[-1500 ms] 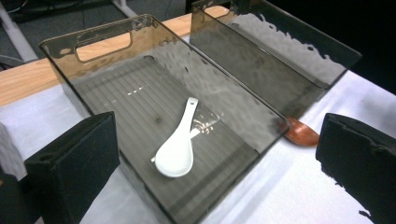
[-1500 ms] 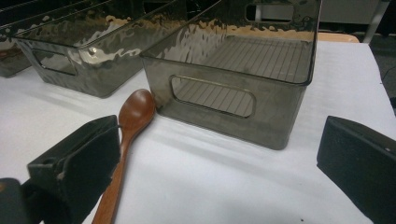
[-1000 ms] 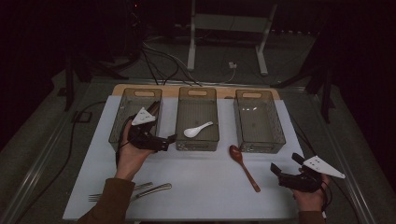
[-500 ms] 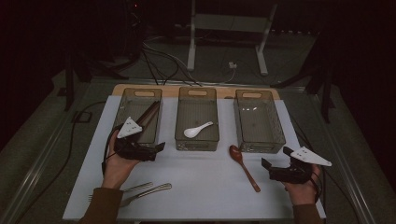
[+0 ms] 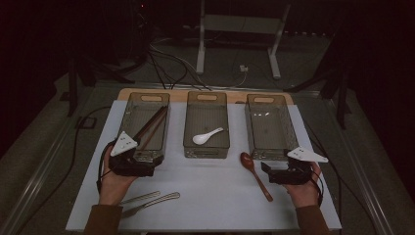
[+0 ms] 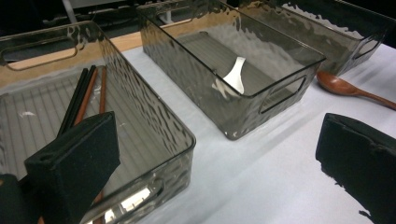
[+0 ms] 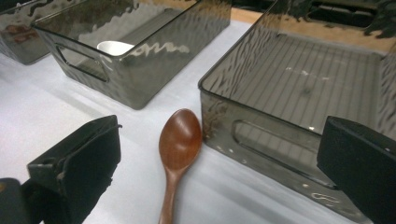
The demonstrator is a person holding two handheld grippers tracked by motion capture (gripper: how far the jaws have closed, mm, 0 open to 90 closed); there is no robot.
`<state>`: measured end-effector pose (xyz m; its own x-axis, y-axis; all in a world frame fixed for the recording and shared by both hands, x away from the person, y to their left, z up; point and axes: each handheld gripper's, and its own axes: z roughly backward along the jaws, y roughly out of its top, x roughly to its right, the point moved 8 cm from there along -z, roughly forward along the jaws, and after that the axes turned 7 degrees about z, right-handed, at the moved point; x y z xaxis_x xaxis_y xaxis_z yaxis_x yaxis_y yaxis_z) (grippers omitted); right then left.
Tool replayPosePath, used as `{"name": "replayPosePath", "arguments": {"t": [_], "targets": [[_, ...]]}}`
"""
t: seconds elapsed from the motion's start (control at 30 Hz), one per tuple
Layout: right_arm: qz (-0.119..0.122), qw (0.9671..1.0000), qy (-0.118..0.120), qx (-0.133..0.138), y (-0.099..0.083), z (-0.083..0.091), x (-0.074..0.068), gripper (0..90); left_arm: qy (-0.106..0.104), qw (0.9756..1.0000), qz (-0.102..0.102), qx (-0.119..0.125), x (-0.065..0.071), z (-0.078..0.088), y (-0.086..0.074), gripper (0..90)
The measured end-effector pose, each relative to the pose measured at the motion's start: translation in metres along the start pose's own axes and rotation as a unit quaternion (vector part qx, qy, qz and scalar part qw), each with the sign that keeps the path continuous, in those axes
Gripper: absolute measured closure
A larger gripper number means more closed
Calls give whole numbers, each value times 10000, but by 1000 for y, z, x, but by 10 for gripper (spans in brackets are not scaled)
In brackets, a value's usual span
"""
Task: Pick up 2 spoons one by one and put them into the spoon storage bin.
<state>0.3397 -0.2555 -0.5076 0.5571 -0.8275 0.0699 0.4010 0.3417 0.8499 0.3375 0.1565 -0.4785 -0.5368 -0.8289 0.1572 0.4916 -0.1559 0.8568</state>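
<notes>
Sorting step: right gripper, jaws spread and empty, faces the brown wooden spoon lying on the white mat at 7 o'clock of the empty right-hand smoked-plastic bin; next, straddle its handle.

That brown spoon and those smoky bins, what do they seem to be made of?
The brown spoon looks like wood with a smooth, slightly glossy finish: reddish-brown with faint grain. The bins, like the right bin, seem to be tinted clear plastic: see-through, rippled walls, ribbed floor, moulded handle slots.
</notes>
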Motion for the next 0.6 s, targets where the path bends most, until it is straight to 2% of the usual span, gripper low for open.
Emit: {"name": "replayPosePath", "arguments": {"t": [0.27, 0.6], "targets": [[73, 9996, 70, -282, -4, -12, -8, 0, 145, 9999, 92, -19, -7, 8, -9, 8], [125, 9971, 144, -741, -12, -27, -20, 0, 193, 9996, 180, -39, -11, 16, -18, 8]]}}
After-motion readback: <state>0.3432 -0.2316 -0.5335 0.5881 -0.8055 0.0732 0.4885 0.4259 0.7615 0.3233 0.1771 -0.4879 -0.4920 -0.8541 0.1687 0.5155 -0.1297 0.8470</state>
